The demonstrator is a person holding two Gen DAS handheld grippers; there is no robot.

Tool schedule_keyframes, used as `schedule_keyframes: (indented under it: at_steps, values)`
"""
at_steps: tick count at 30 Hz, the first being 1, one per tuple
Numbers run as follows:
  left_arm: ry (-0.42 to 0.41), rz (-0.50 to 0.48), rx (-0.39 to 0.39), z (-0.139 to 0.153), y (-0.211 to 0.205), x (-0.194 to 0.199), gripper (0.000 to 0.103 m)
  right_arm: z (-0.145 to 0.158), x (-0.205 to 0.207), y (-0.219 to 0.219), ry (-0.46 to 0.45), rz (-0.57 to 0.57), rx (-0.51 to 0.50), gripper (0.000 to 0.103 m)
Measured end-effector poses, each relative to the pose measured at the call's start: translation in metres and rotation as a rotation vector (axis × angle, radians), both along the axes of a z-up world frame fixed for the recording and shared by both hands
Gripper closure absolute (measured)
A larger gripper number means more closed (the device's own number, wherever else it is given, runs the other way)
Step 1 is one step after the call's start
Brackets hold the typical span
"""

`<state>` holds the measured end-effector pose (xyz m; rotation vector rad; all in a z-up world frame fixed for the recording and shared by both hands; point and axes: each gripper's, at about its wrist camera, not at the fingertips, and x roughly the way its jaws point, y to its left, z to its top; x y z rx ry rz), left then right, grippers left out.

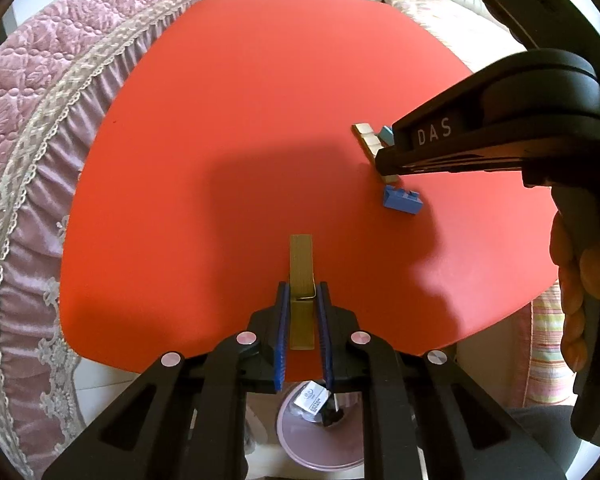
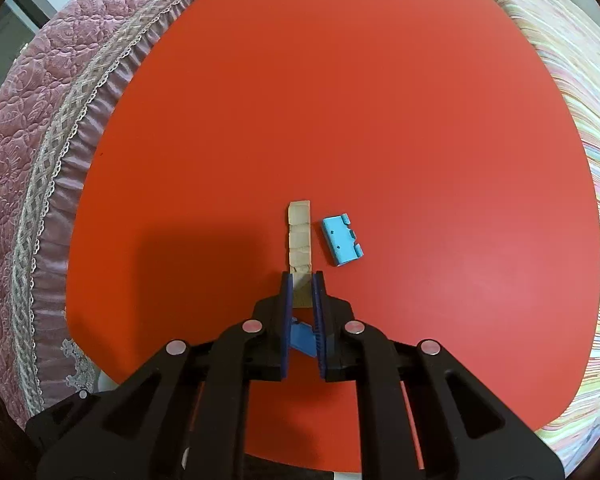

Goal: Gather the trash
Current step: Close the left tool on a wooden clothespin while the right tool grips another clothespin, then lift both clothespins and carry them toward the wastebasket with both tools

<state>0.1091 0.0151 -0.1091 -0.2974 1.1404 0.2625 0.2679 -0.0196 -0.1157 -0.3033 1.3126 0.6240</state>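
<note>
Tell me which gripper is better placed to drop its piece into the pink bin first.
Left, probably. The left gripper is shut on the wooden clothespin at the red table edge, directly above the pink bin. The right gripper holds the notched strip farther in.

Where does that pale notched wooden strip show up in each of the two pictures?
Left wrist view: the wooden strip lies at right, partly hidden behind the right gripper.
Right wrist view: centre, running up from between the gripper's fingers.
Shared landmark: the light blue piece beside it on the red table.
</note>
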Motion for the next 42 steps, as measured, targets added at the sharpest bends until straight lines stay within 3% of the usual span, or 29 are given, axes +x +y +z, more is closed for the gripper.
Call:
schedule_keyframes:
  at_steps: [11,24,42]
  values:
    - [-0.017,-0.03,0.005,0.004,0.006,0.001,0.09,0.011,-0.006,-0.009,-0.025,0.002,0.021,0.094]
    - [-0.058,-0.11,0.036,0.034,-0.009,-0.011,0.09,0.046,-0.022,-0.038,-0.105,0.016,0.04,0.094]
    - [-0.149,-0.262,0.047,0.083,-0.032,-0.055,0.09,0.101,-0.114,-0.102,-0.237,0.086,0.103,0.094]
